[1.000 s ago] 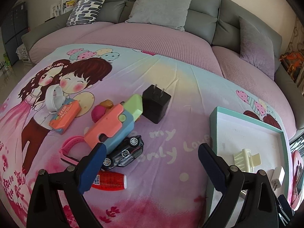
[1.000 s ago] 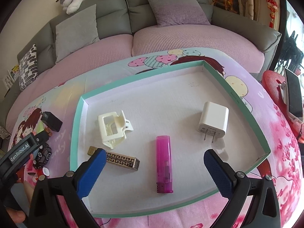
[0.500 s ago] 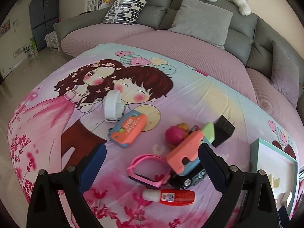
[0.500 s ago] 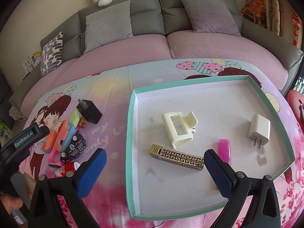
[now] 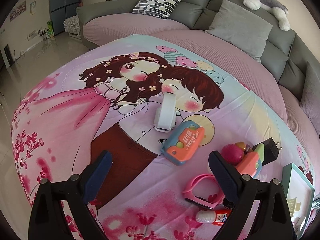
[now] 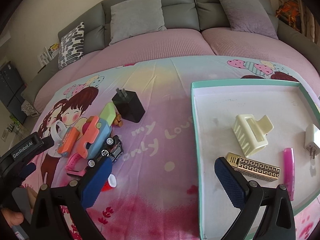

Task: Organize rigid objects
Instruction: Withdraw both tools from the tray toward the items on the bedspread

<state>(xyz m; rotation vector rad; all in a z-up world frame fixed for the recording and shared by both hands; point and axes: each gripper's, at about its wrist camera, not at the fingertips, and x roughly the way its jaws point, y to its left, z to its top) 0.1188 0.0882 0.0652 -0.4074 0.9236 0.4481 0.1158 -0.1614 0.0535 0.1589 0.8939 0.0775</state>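
My left gripper hangs over the cartoon bedsheet, its fingers spread wide with nothing between them. My right gripper is likewise empty, fingers well apart, straddling the near-left edge of the teal tray.

Taking that tray as my landmark: inside it, nearest me, lies the gold patterned lighter, its long axis running left to right, tilted slightly down to the right. Just right of it the pink lighter lies lengthwise, pointing away from me. Behind the gold one sits the cream hair claw, and at the tray's right wall the white charger, prongs toward me.

Left of the tray, well apart from it, is the pile still on the sheet. Closest to me is a red glue bottle with its white cap pointing left, then a pink wristband. A black toy car lies beside a pastel toy gun, whose long axis slants up to the right, green tip away from me. Left of the gun lies an orange-and-blue toy, and beyond that a white wristband stands on edge. Farthest is the black charger, prongs pointing away toward the sofa.
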